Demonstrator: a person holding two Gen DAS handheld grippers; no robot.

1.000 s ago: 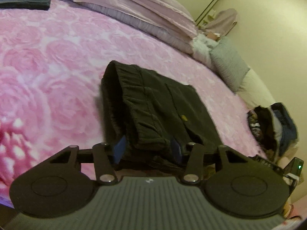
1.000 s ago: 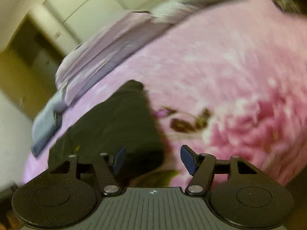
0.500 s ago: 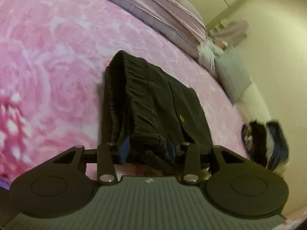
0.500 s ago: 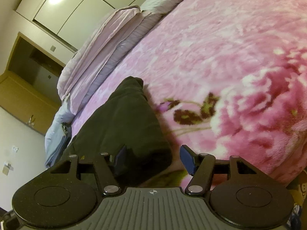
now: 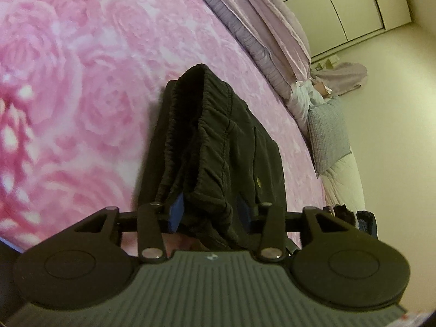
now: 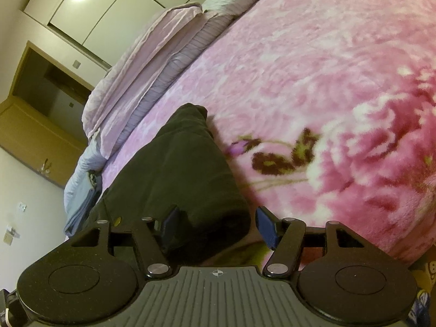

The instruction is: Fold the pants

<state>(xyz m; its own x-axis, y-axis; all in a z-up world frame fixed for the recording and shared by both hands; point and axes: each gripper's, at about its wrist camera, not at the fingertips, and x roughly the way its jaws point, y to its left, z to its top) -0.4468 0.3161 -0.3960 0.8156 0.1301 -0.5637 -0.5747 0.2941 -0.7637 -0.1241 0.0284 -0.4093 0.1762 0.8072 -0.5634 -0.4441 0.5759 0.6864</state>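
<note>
Black cloth, folded into a thick pad: pants (image 5: 218,141), lying on the pink rose-patterned blanket (image 5: 81,81) of a bed, near its close edge, gathered elastic waistband on top in the left wrist view and a small yellow button on the flat side. Well apart from the lilac pillows (image 5: 272,27) stacked along the far side of the blanket.

Left gripper (image 5: 209,212) angled downward onto the near end of the pants, rolled so that the bed runs slantwise across its view. Jaws partly closed and just now easing open a little, with the bunched waistband end filling the gap between them; blue pads (image 5: 175,212) pressed against the cloth on both sides, so gripping it.

Right gripper (image 6: 218,226) likewise pointing down at a slant, at the smooth folded end of the same pants as seen in the right wrist view. Jaws standing fairly wide, the rounded fold between them; one pad against the cloth on the picture's left, the other pad (image 6: 267,231) just beside it with a sliver of blanket showing between, so straddling rather than clamping
</note>
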